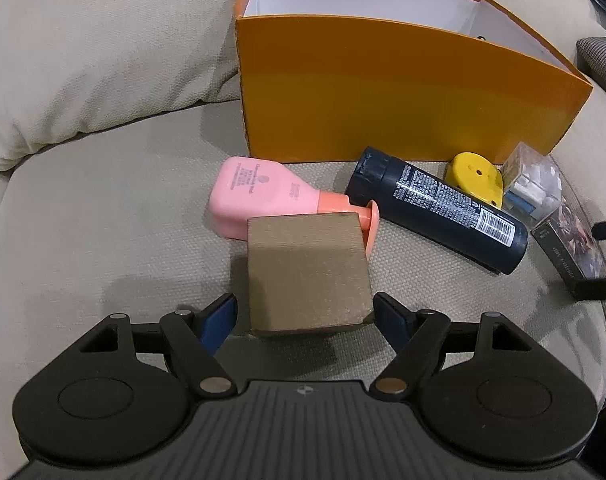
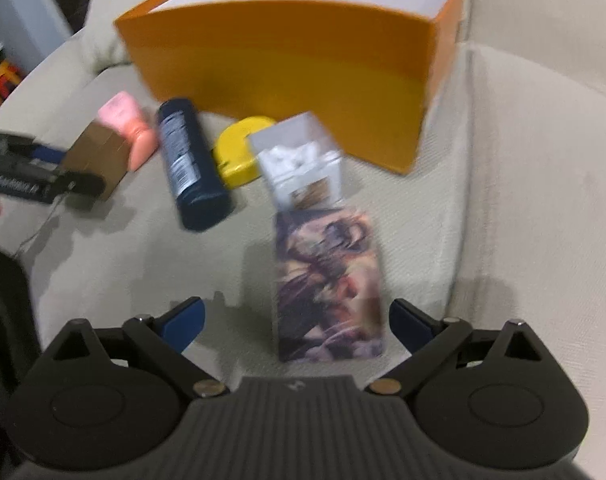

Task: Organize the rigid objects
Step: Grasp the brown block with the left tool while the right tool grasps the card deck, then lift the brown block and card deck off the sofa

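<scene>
An open orange box [image 1: 403,96] stands on a beige sofa seat; it also shows in the right wrist view [image 2: 287,64]. In front of it lie a brown cardboard block [image 1: 307,276], a pink bottle [image 1: 259,196], a dark blue bottle [image 1: 439,208], a yellow disc [image 1: 475,178], a clear plastic case [image 1: 535,184] and a picture-printed box [image 1: 571,240]. My left gripper [image 1: 305,316] is open, its blue pads either side of the cardboard block's near end, not touching. My right gripper [image 2: 297,320] is open around the near end of the picture-printed box [image 2: 329,280], with gaps both sides.
Sofa back cushions [image 1: 83,52] rise behind and left of the box. A seat seam [image 2: 469,200] runs to the right of the objects. The left gripper [image 2: 27,176] shows at the left of the right wrist view. A dark patterned cushion [image 1: 603,64] lies far right.
</scene>
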A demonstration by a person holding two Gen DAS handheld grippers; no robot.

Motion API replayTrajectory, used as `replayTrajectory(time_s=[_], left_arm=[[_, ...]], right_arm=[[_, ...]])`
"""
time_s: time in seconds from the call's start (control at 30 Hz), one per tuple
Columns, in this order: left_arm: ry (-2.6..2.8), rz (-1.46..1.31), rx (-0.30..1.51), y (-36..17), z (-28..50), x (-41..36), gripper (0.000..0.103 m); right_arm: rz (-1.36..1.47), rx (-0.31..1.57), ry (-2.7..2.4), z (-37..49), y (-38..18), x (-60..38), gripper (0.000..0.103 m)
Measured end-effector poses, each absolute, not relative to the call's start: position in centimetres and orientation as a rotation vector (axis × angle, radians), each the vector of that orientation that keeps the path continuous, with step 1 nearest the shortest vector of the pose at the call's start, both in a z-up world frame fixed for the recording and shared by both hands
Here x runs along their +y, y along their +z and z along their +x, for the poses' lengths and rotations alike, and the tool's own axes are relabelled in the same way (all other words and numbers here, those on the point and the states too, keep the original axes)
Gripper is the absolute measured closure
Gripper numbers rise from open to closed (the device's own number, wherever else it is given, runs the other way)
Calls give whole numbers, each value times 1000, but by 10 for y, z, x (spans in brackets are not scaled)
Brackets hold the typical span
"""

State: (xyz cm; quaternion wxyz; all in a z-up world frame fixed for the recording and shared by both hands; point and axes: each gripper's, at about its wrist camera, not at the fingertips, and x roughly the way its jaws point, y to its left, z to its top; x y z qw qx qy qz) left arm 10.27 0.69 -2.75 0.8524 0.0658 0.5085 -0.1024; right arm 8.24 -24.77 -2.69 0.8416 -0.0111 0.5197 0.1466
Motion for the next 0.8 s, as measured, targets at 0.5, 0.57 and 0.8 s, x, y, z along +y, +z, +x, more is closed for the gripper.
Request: replayTrajectory(time_s=[0.5,0.57,0.8], left_arm=[[-175,65,1093,-35,106,9,29],[-160,72,1093,-37,107,5,29],[-161,65,1092,-37,113,6,36]], right_arm=[[-73,1080,206,90,-42,-234,24],[-73,1084,204,89,-43,-235,24],[-48,1083,199,94,-46,-234,28]])
